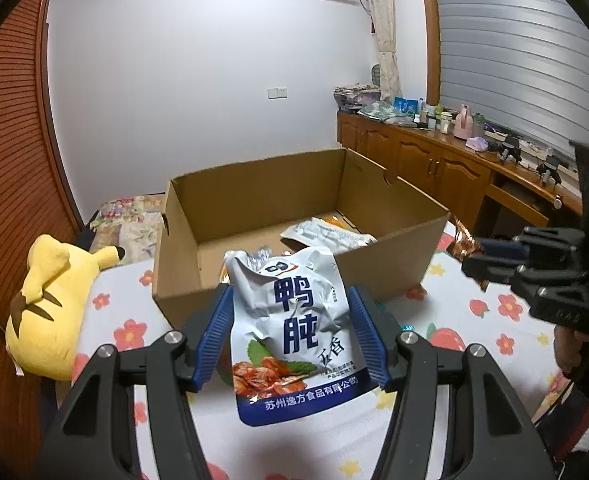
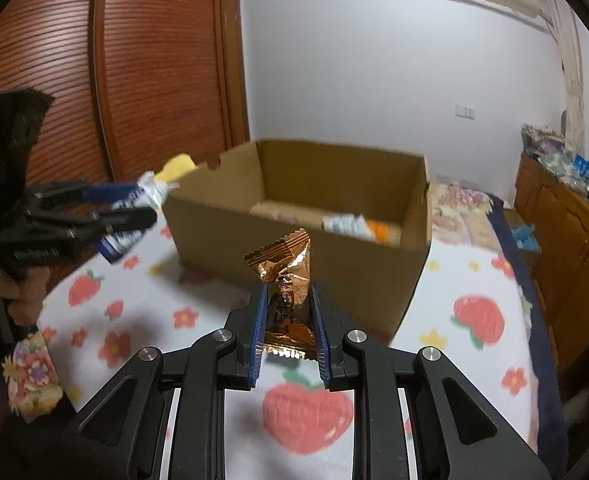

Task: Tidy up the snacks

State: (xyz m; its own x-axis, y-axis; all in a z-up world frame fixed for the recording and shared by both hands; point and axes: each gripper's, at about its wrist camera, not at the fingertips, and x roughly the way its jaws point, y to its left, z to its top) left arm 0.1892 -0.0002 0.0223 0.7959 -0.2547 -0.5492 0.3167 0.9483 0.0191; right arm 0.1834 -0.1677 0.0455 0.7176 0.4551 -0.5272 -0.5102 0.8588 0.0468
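Left gripper (image 1: 290, 308) grips white pouch (image 1: 290, 332) — right gripper (image 2: 288, 320) grips copper wrapper (image 2: 284, 268).

A home bedroom: a bed (image 1: 106, 304) with strawberry-print sheet, a plush toy (image 1: 50, 304), a louvred wardrobe (image 2: 154, 64), curtains (image 1: 386, 24) and wooden cabinets (image 1: 418, 156).

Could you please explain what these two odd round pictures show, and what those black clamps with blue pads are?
Each clamp is a hand-held tool; a person carries one per hand, with a wide-angle camera looking along its fingers. The left camera shows the left tool pinching a white and blue duck gizzard snack pouch. The right camera shows the right tool shut on a small copper foil snack packet. Ahead, an open cardboard box holding some packets sits on a strawberry-print bedsheet, beside a yellow plush toy.
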